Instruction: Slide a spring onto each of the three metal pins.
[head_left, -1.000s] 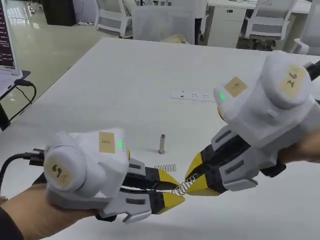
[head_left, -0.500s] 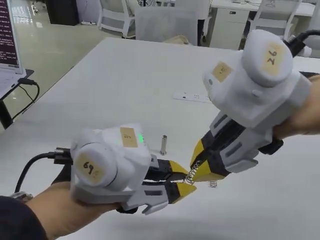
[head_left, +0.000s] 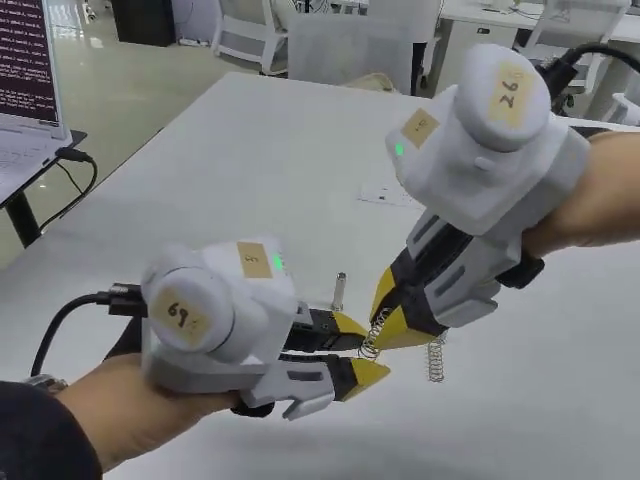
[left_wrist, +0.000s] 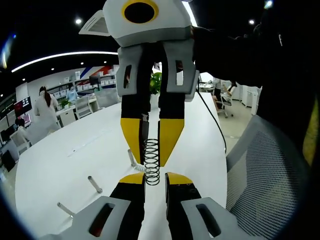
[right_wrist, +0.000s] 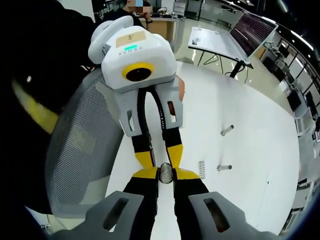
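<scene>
Handover, seemingly: right claw (right_wrist: 166, 174) pinches a spring (left_wrist: 151, 157), left claw (left_wrist: 155, 179) part-open around its end; next, thread it over the far pin (head_left: 340, 289).

Upright pin (head_left: 340, 290) and loose spring (head_left: 436, 358) stand near; tabletop (head_left: 250, 150) beyond lies open.

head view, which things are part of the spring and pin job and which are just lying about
Job: held spring, loose spring, pin, left gripper, right gripper.
Lying about: power strip, laptop, chair.
</scene>
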